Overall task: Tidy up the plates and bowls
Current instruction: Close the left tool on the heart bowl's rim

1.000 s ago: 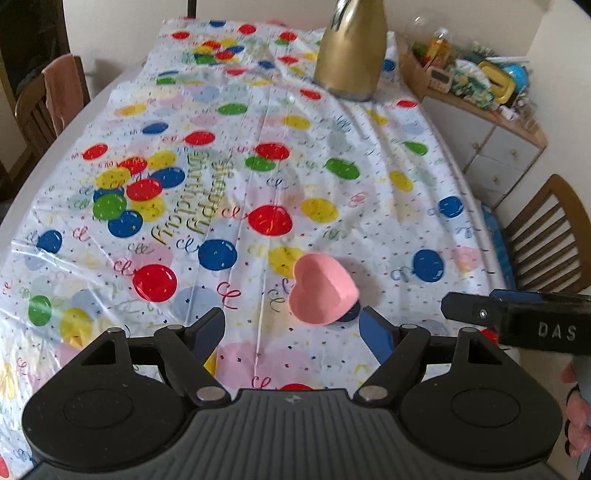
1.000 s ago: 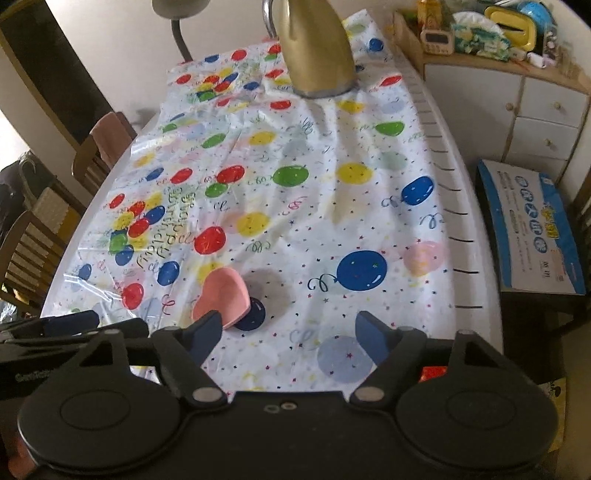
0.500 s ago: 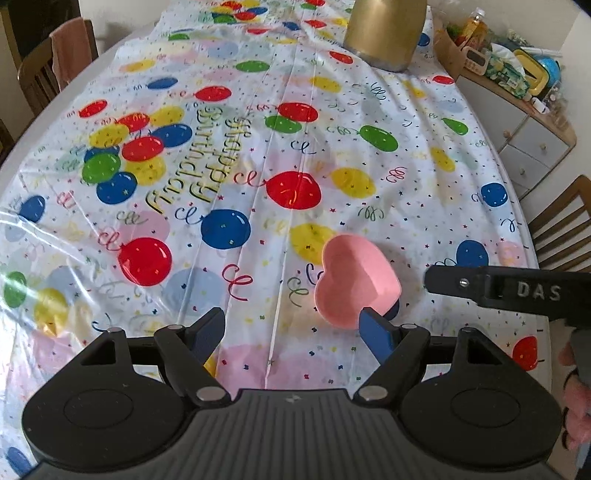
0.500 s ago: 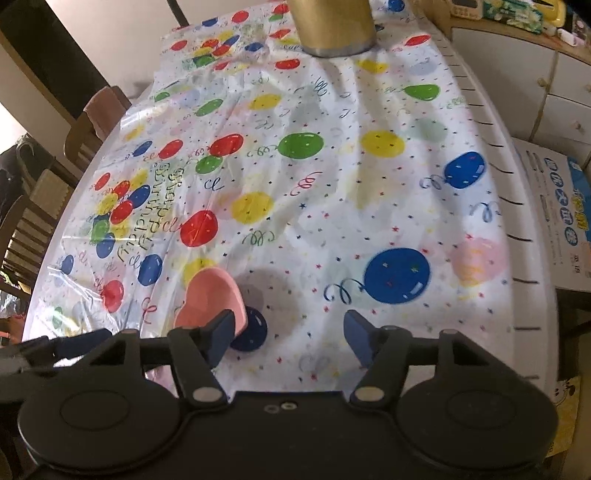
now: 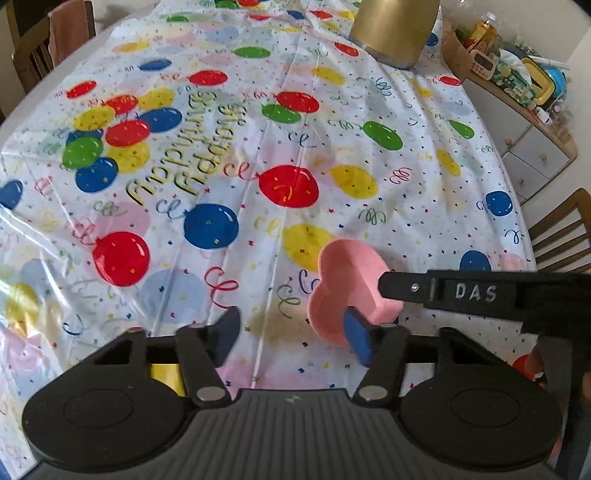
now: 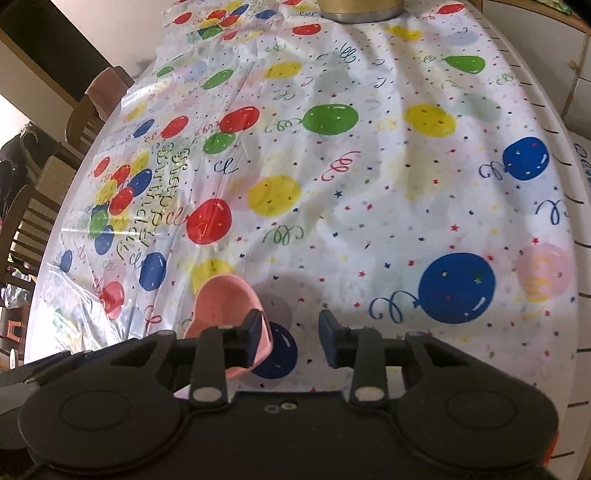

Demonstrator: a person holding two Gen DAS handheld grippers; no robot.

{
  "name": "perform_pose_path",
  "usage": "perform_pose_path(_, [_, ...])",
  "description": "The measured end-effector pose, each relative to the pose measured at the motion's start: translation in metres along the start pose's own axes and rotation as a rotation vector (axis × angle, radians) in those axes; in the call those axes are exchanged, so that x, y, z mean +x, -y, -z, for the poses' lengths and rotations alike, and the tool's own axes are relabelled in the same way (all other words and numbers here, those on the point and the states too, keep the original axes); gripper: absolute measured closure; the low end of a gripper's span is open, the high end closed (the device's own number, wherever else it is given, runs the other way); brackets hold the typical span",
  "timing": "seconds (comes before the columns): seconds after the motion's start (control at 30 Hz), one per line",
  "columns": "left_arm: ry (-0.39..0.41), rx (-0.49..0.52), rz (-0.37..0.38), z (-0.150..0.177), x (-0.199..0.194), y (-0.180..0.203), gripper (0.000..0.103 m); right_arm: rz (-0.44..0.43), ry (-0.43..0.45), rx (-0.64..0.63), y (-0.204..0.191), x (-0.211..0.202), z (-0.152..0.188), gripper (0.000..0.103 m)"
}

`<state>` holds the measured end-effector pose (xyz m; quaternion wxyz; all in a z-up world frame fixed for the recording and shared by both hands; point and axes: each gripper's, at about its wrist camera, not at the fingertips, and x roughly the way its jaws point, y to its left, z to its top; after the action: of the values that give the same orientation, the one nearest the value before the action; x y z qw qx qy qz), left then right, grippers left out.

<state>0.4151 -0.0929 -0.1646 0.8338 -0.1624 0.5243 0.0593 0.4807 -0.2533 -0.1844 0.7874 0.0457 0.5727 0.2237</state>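
Note:
A pink heart-shaped bowl (image 5: 347, 284) sits on the balloon-print tablecloth (image 5: 258, 147) near the front edge. My left gripper (image 5: 291, 332) is open, its right finger (image 5: 356, 339) in front of the bowl's near rim. My right gripper (image 6: 290, 332) is open but narrowed; its left finger (image 6: 253, 332) overlaps the bowl (image 6: 225, 302), which lies to its left. The right gripper's black finger (image 5: 406, 286) reaches across the bowl's right side in the left wrist view.
A gold vessel (image 5: 395, 29) stands at the table's far end. A white cabinet (image 5: 524, 147) with clutter on top is at the right. Wooden chairs stand at the right (image 5: 561, 229) and the left (image 6: 92, 107).
Both grippers have moved forward and down toward the bowl. The right gripper's jaws have narrowed. The bowl has stayed in place on the cloth.

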Motion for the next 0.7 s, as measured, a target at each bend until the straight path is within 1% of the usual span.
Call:
perform_pose_path(0.03, [-0.007,-0.004,0.002,0.000,0.002,0.000,0.057,-0.007,-0.005,-0.003,-0.001,0.001,0.001,0.083])
perform_pose_path(0.07, [-0.012,-0.005,0.000,0.000,0.003,0.000,0.065,-0.008,-0.009,-0.004,-0.002,0.002,0.001,0.084])
perform_pose_path(0.1, [-0.015,-0.005,0.002,0.000,0.004,-0.001,0.070,-0.006,-0.010,-0.008,-0.003,0.003,0.001,0.086])
perform_pose_path(0.13, [-0.010,-0.006,0.009,0.000,0.004,-0.001,0.072,-0.004,-0.009,-0.014,-0.005,0.003,0.002,0.090])
perform_pose_path(0.2, [-0.003,0.001,0.013,0.000,0.003,0.000,0.081,-0.010,-0.007,-0.018,-0.006,0.003,0.003,0.095])
perform_pose_path(0.3, [-0.004,0.002,0.034,0.000,0.002,0.001,0.090,-0.016,-0.004,-0.023,-0.009,0.003,0.004,0.101])
perform_pose_path(0.4, [0.004,0.007,0.048,0.001,-0.001,0.002,0.093,-0.004,0.003,-0.038,-0.013,0.001,0.007,0.102])
perform_pose_path(0.7, [0.018,0.023,0.069,0.006,-0.017,0.004,0.093,0.008,0.026,-0.035,-0.019,-0.015,0.016,0.102])
